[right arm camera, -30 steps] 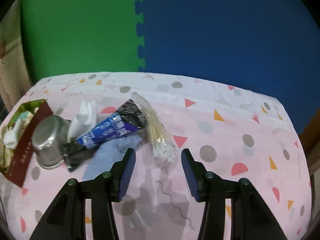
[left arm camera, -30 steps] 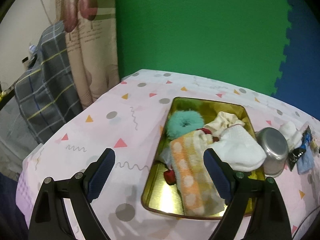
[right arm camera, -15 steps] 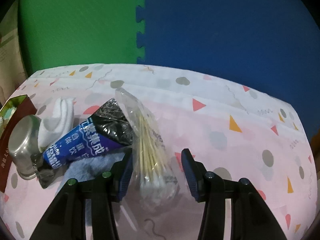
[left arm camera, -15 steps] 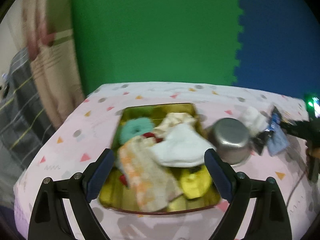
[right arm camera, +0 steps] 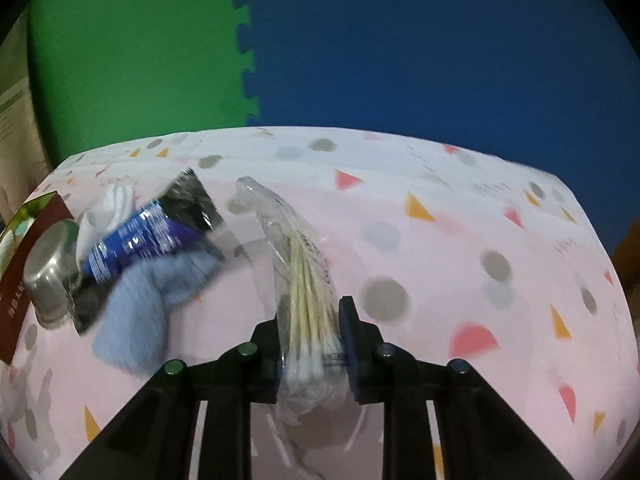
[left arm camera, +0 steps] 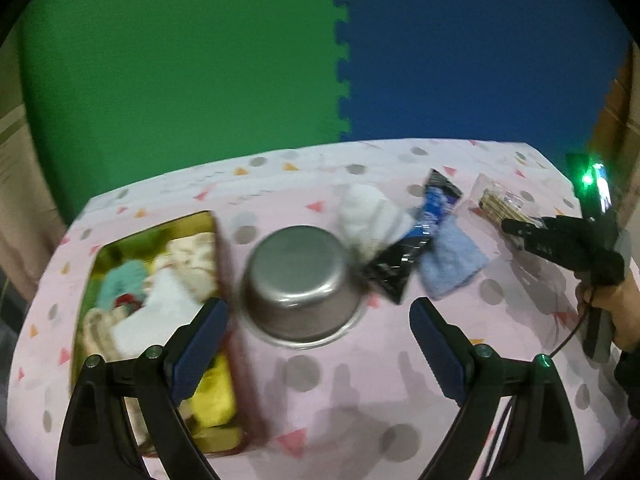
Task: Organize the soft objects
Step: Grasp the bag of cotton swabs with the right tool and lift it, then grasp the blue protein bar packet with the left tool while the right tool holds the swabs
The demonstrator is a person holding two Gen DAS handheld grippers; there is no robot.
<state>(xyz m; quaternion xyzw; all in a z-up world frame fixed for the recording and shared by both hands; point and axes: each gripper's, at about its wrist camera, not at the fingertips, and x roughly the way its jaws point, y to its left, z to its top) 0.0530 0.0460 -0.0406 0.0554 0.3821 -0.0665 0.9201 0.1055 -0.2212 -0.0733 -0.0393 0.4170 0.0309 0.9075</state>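
Right gripper (right arm camera: 310, 354) closing on cotton swab bag (right arm camera: 304, 280), gold tin (left arm camera: 154, 232) holding soft cloths (left arm camera: 160, 292)

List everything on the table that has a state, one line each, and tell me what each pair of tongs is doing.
Right tongs: closing, pads against the bag of cotton swabs.
Left tongs: open, empty, above the table.
Metal bowl: upside down, beside the tin.
Gold tin: open, holding soft items.
Blue cloth: crumpled on the table, outside the tin.
Blue-black tube: lying partly over the cloth.
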